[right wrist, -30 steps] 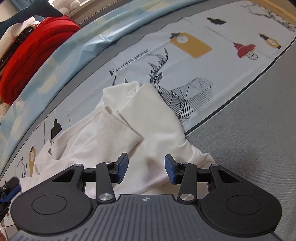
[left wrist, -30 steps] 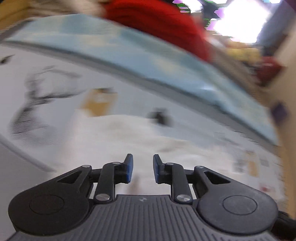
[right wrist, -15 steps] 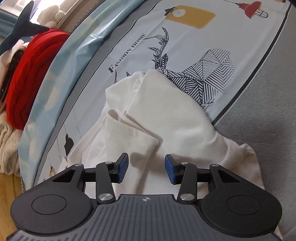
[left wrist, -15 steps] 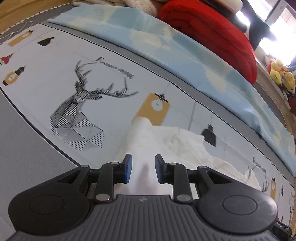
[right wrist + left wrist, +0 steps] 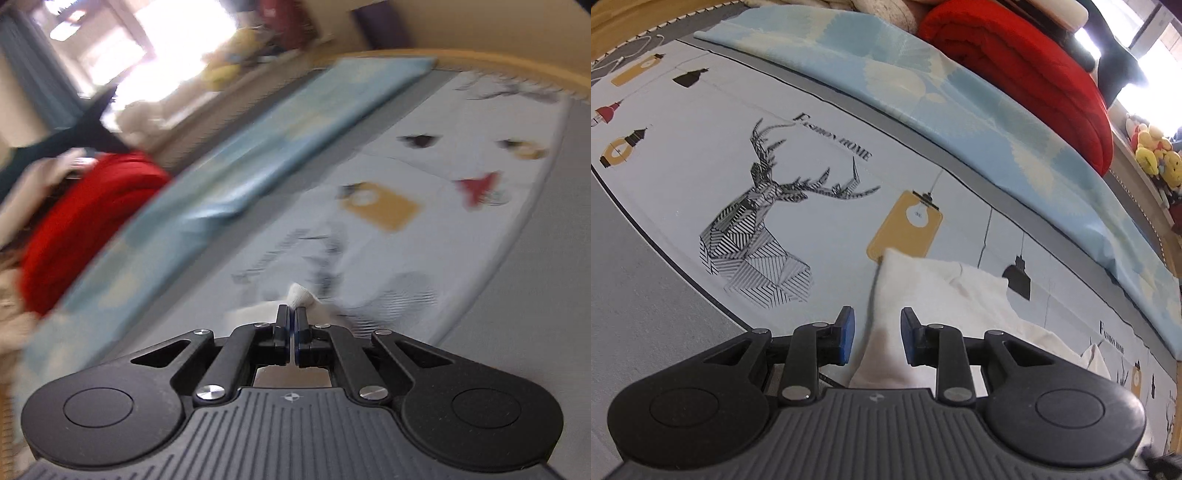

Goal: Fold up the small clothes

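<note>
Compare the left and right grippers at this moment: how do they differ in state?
The left gripper has its jaws apart, with the white garment lying between them ungripped; the right gripper has its jaws shut, pinching a bit of white cloth. The left view is sharp, while the right view is motion-blurred. Both are black with blue pads, above the printed sheet.
</note>
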